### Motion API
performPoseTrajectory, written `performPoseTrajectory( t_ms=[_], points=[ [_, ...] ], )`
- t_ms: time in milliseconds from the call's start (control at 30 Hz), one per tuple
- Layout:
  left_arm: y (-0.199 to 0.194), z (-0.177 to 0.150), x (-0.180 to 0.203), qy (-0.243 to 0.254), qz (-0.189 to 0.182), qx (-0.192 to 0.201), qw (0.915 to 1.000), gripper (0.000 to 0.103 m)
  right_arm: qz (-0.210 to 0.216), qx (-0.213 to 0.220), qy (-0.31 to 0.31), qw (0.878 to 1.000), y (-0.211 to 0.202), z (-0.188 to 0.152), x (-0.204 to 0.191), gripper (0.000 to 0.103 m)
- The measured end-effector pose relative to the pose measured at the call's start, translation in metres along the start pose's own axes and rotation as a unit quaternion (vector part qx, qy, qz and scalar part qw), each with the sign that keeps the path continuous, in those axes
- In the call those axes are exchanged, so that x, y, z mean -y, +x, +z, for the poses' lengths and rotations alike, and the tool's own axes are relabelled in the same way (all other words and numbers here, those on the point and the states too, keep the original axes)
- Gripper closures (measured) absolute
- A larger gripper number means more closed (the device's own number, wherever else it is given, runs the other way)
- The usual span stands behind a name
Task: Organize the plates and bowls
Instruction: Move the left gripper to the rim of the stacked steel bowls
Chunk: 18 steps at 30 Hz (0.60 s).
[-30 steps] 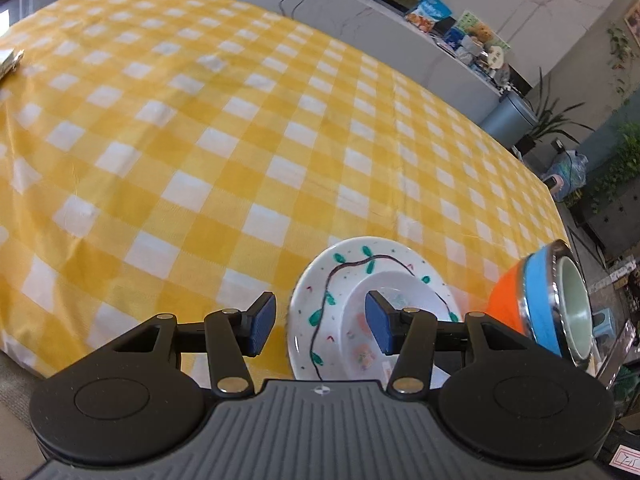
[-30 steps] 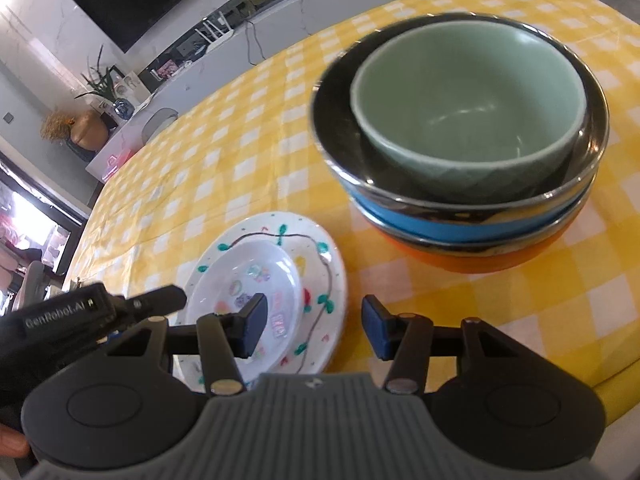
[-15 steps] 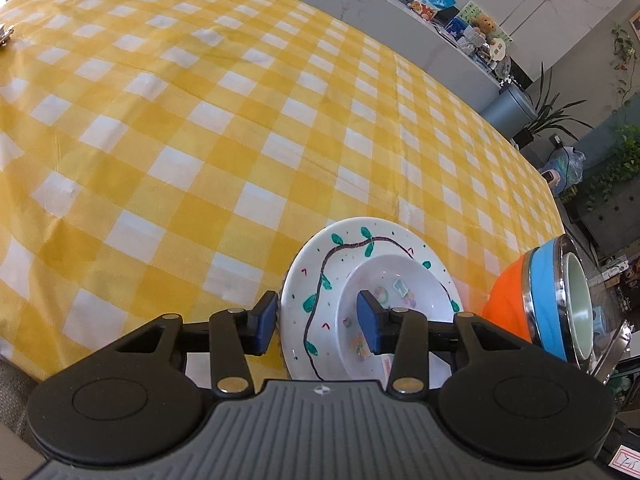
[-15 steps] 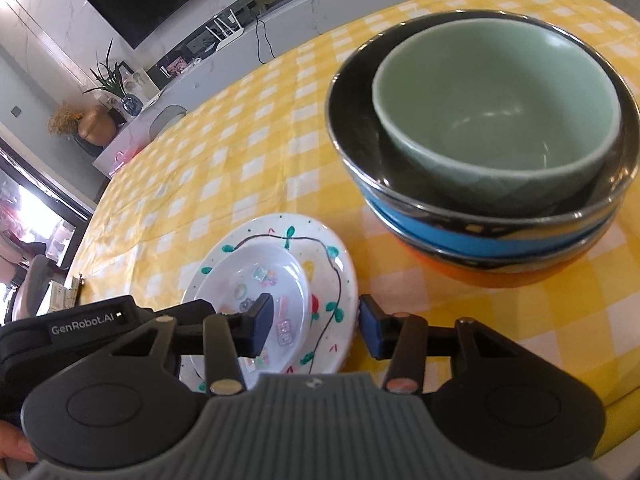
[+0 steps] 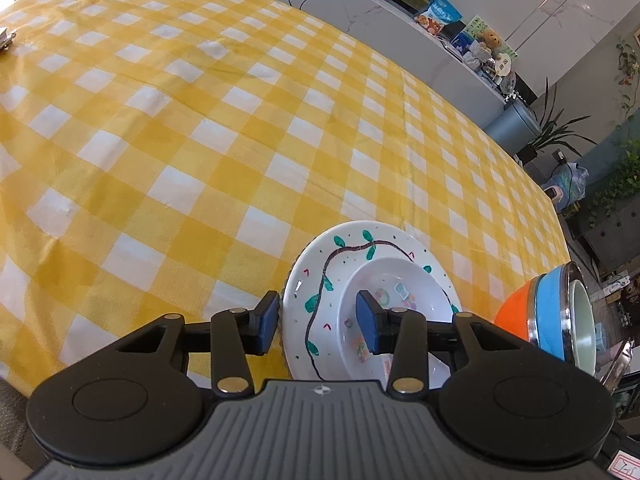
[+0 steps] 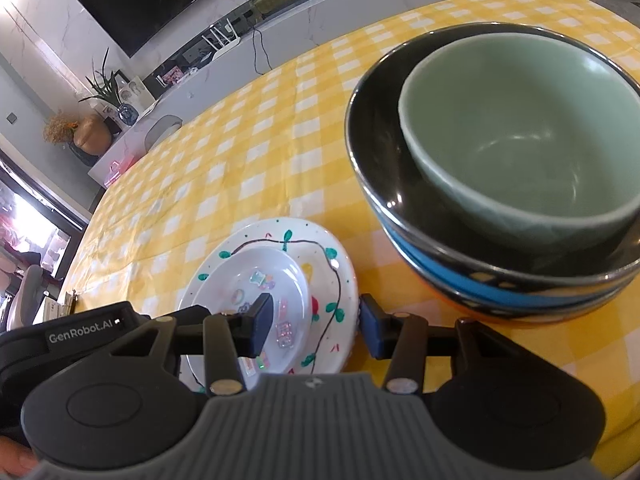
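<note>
A white plate (image 5: 316,276) painted with a green vine lies on the yellow checked tablecloth (image 5: 200,140), with a smaller white dish (image 5: 400,300) on top. My left gripper (image 5: 316,322) is open and straddles the plate's left rim, one pad outside it and one over the dish. In the right wrist view my right gripper (image 6: 316,328) straddles the right rim of the plate (image 6: 332,280); its jaws are opening and no pad presses. Beside it stands a stack of bowls (image 6: 500,292), with a green bowl (image 6: 520,140) nested in a black-lined blue one above an orange one. The stack (image 5: 552,312) also shows at the left view's right edge.
The table's near edge runs just under both grippers. A small metal object (image 5: 6,38) lies at the far left. The left gripper's body (image 6: 80,332) and a hand (image 6: 12,456) fill the right view's lower left. A counter (image 5: 400,28) and plants stand beyond the table.
The left jaws have narrowed and the plate's left rim now sits between them. In the right view the bowl stack has grown larger and slid right.
</note>
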<state>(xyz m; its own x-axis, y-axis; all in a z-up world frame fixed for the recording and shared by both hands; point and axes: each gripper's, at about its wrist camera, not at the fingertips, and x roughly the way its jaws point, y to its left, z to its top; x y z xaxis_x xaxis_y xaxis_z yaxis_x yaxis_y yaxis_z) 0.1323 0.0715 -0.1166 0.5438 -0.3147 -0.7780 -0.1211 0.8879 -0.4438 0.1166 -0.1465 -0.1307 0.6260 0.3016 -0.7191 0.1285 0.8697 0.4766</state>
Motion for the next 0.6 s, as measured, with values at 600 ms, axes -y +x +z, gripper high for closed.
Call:
performPoseTrajectory(
  t_ms=[600],
  points=[
    [-0.068,-0.014,0.083,0.074,-0.044,0.081,0.9930,0.036,-0.062,0.104,-0.137,0.983,-0.127,-0.001,-0.032,0.036]
  ],
)
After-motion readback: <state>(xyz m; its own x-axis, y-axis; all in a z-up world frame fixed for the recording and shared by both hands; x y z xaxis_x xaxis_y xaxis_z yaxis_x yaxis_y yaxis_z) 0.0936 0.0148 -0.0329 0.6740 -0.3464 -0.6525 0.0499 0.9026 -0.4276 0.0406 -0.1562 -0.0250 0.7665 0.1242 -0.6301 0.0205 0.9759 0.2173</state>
